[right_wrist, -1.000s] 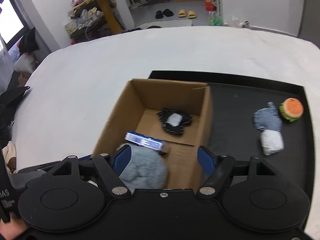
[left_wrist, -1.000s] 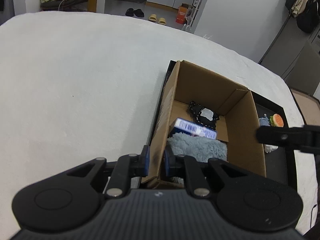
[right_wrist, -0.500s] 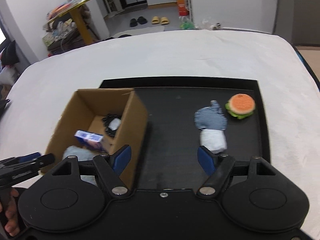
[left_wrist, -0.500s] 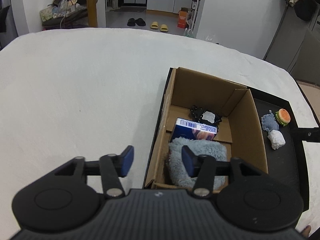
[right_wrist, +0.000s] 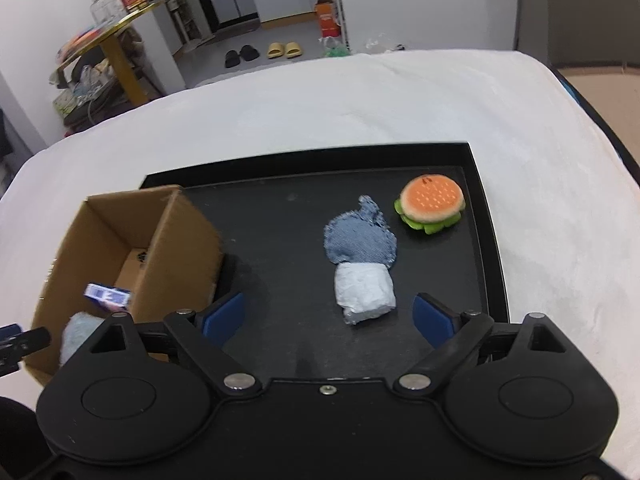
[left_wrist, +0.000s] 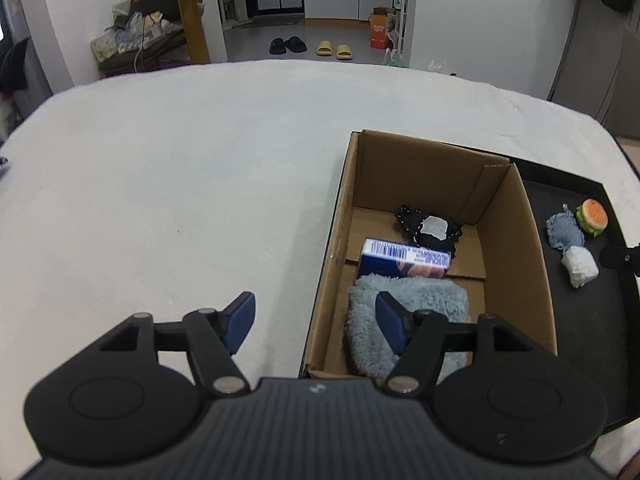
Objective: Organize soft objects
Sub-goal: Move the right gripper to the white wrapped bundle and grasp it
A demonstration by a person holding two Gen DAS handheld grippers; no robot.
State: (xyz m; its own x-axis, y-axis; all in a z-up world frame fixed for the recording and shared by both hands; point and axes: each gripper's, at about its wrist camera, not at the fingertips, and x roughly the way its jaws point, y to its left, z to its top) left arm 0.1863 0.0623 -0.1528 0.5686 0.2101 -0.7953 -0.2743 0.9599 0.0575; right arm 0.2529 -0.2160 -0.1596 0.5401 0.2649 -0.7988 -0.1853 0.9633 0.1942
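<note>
Three soft items lie on the black tray: a plush burger, a denim patch and a white wrapped bundle. The right gripper, jaws opening, hovers empty over the bundle. The left gripper, jaws also opening and holding nothing, straddles the brown cardboard box's near-left wall and partly hides a fluffy blue cloth.

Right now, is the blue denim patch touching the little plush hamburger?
Apart. The right wrist view shows bare black tray between the blue denim patch and the plush hamburger.
</note>
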